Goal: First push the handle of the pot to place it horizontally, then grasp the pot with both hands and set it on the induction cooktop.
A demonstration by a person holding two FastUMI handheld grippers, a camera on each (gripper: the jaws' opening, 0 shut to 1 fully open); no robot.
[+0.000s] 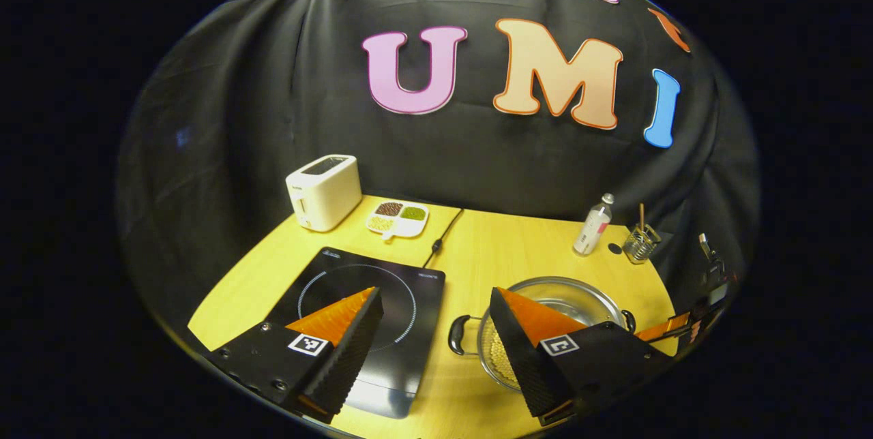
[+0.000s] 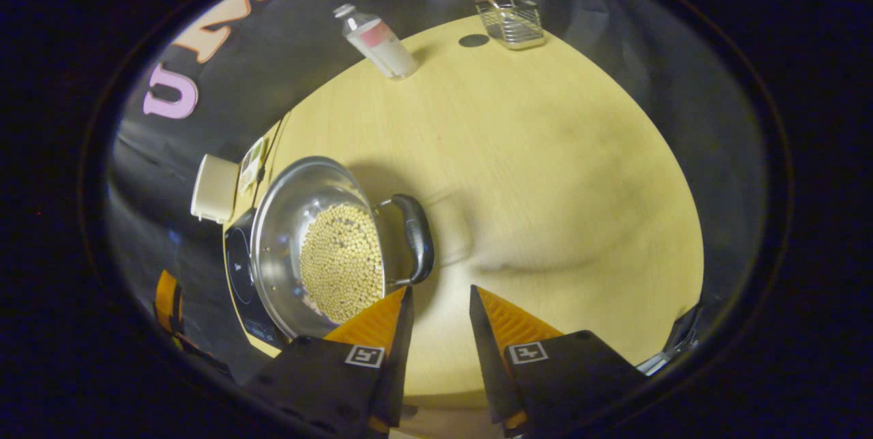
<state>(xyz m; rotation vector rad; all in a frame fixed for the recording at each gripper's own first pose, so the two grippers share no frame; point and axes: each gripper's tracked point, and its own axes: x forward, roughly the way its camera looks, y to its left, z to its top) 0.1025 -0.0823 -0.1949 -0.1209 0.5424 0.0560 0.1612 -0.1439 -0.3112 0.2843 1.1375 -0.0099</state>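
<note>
While the left gripper [image 1: 436,306] hovers spread wide above the table [image 1: 477,248], the right gripper [image 2: 440,296] hangs parted, empty, near one pot handle [image 2: 416,238]. Steel pot [image 1: 552,292], apparently holding pale beans, sits at 3 o'clock of the induction cooktop [image 1: 409,289].

Your left gripper [image 1: 436,303] has two wedge-shaped fingers, each with a black ribbed inner pad and a bright orange upper face tapering to a point. Each finger runs back into a matte black block with a small white square tag printed with a black pattern. The left block also shows small round screw heads along its near edge. Your right gripper [image 2: 440,303] is built the same way: orange ridged wedges, black inner faces, black blocks, one white patterned tag on each. At the far right of the left gripper view, an orange strip of it [image 1: 672,325] shows.
</note>
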